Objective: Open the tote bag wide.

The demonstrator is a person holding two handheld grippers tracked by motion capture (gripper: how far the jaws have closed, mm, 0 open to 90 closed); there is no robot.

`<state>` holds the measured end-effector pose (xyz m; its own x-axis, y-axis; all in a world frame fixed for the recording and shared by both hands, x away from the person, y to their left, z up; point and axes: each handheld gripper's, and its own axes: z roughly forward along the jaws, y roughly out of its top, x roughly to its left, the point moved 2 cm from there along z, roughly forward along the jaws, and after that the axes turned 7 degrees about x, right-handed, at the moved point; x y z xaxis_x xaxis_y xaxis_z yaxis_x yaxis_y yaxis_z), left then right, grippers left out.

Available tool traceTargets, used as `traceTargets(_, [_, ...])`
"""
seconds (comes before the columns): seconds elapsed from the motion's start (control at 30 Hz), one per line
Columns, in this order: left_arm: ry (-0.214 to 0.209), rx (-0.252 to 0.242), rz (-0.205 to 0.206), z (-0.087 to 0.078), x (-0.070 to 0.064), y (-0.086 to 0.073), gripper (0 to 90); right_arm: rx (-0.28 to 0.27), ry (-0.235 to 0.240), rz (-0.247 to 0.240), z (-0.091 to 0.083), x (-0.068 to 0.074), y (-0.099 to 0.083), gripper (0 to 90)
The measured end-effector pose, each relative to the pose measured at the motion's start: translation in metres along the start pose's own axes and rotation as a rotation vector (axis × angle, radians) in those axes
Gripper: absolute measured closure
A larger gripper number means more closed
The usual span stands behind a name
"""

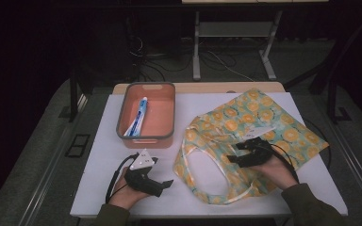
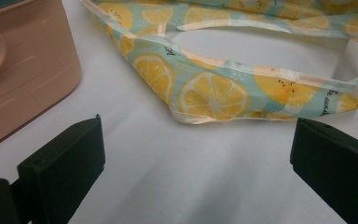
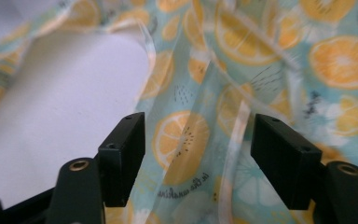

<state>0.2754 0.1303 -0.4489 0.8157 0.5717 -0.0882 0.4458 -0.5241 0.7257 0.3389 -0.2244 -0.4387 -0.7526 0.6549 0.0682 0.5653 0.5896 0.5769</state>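
A lemon-print fabric tote bag (image 1: 245, 127) lies flat on the white table (image 1: 99, 141), its handles looping toward the front. My right gripper (image 1: 239, 151) hovers over the bag just right of the handle opening; in the right gripper view its jaws stand open over the lemon fabric (image 3: 186, 140) with nothing between them. My left gripper (image 1: 166, 184) rests low near the table's front, left of the bag. It is open, and in the left gripper view the bag's near edge (image 2: 209, 98) lies ahead of its jaws, apart from them.
A salmon-pink bin (image 1: 147, 113) with a grey rim stands at the back left and holds a blue-and-white toothpaste tube (image 1: 137, 117). Its side wall (image 2: 23, 79) sits close to the left gripper. Table legs and cables stand on the floor beyond the table.
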Motion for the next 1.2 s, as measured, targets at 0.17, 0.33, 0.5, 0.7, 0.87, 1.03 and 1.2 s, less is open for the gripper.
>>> traceTargets(0.17, [-0.002, 0.002, 0.001, 0.000, 0.000, 0.000, 1.7, 0.054, -0.027, -0.010, 0.020, 0.000, -0.001, 35.8])
traceTargets(0.33, [-0.004, 0.005, 0.000, 0.001, 0.000, 0.000, 1.7, 0.047, -0.043, -0.032, 0.024, -0.002, -0.005, 50.6])
traceTargets(0.5, [-0.003, 0.008, 0.002, 0.002, -0.001, 0.000, 1.8, 0.035, -0.039, -0.045, 0.023, -0.004, -0.005, 75.2])
traceTargets(0.7, [-0.004, 0.007, 0.002, 0.002, -0.001, 0.000, 1.9, 0.040, -0.024, -0.045, 0.019, -0.011, -0.009, 89.0])
traceTargets(0.87, [-0.004, 0.005, 0.004, 0.002, -0.001, 0.000, 1.9, 0.046, -0.013, -0.041, 0.010, -0.016, -0.015, 89.4])
traceTargets(1.03, [-0.005, 0.005, 0.004, 0.001, -0.001, 0.000, 1.9, -0.009, -0.005, -0.013, -0.009, -0.023, -0.019, 89.5])
traceTargets(1.2, [-0.006, 0.004, 0.004, 0.002, -0.001, 0.000, 1.9, -0.085, -0.010, 0.013, -0.030, -0.031, -0.019, 89.4])
